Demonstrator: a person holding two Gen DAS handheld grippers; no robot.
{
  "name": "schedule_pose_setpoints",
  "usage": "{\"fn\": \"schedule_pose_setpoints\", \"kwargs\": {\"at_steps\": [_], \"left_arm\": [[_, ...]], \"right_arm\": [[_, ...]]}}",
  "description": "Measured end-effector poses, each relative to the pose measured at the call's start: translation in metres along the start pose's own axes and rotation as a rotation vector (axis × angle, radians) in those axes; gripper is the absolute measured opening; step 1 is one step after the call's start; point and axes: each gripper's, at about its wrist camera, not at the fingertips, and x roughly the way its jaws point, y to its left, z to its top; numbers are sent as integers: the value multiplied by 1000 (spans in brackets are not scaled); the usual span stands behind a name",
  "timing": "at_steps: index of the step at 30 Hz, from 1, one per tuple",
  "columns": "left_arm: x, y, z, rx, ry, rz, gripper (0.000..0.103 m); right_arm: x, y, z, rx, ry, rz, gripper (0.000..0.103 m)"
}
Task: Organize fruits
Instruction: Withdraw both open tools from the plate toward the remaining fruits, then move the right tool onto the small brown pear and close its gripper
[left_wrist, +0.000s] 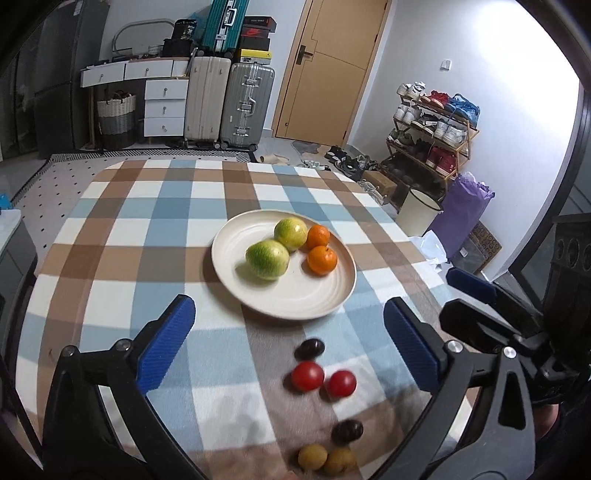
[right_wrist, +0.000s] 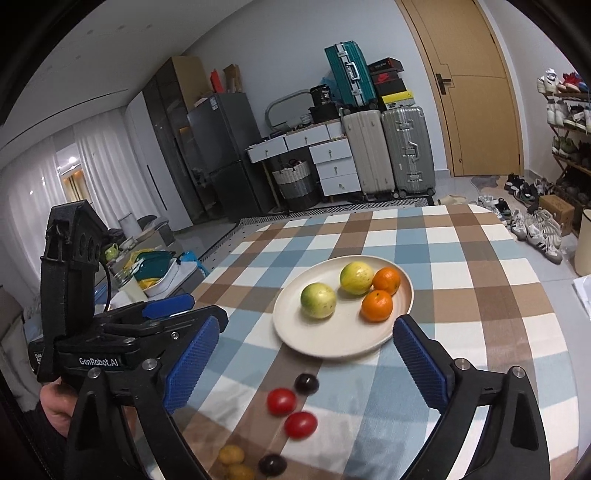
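Observation:
A cream plate on the checked tablecloth holds two green-yellow fruits and two oranges. Nearer me on the cloth lie two red tomatoes, two dark plums and two small yellow fruits. My left gripper is open and empty, above the loose fruits. My right gripper is open and empty, just short of the plate. The left gripper's body shows at the left of the right wrist view.
The table has rounded far corners. Beyond it stand suitcases, white drawers, a door, a shoe rack and a white bin at the right.

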Motion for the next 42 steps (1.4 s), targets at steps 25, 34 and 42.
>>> {"fn": "schedule_pose_setpoints", "kwargs": {"at_steps": [25, 34, 42], "left_arm": [[-22, 22, -92, -46, 109, -5, 102], [-21, 45, -98, -97, 115, 14, 102], [-17, 63, -98, -135, 128, 23, 102]], "right_arm": [[-30, 34, -78, -54, 120, 43, 100], [-8, 50, -117, -77, 261, 104, 98], [8, 56, -131, -72, 320, 138, 87]]}}
